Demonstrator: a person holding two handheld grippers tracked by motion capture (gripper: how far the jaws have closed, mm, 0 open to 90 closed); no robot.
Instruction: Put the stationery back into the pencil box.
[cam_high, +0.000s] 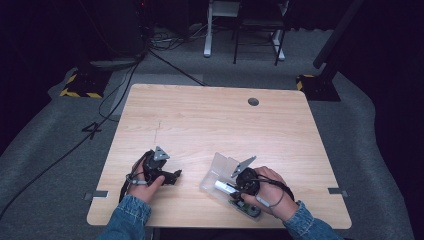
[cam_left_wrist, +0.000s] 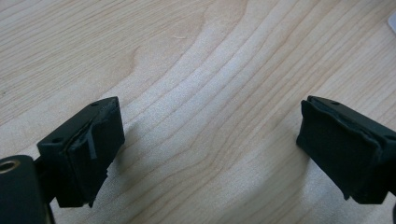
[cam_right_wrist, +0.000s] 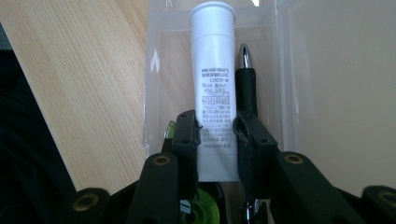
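Your right gripper (cam_right_wrist: 215, 140) has its fingers (cam_right_wrist: 187, 140) clamped on a white tube (cam_right_wrist: 214, 70), one pad on each side of its lower body. The tube lies lengthwise inside a clear plastic case (cam_right_wrist: 154, 60), with its flared end pointing away from your hand and rows of small black print running across its side. Just beside the tube, on the side of your right-hand finger, a black pen (cam_right_wrist: 245, 81) with a silver tip lies parallel to it in the same case; whether that finger touches the pen cannot be told. Something bright green (cam_right_wrist: 201, 212) shows under the gripper's frame, below the tube, but too little of it is visible to name it.

In the high view the case (cam_high: 216, 172) sits open on the wooden surface (cam_high: 215, 125) at its near edge, with its lid standing up on the far side, and your right gripper (cam_high: 235, 185) lies over it with the tube (cam_high: 225, 187) under it.

Your left gripper (cam_high: 172, 176) rests on the surface to the left of the case, well apart from it. Its fingers (cam_left_wrist: 88, 149) stand wide apart, with bare wood grain (cam_left_wrist: 196, 93) between them and nothing held.

A round grey grommet (cam_high: 253, 102) sits in the surface far beyond the case.
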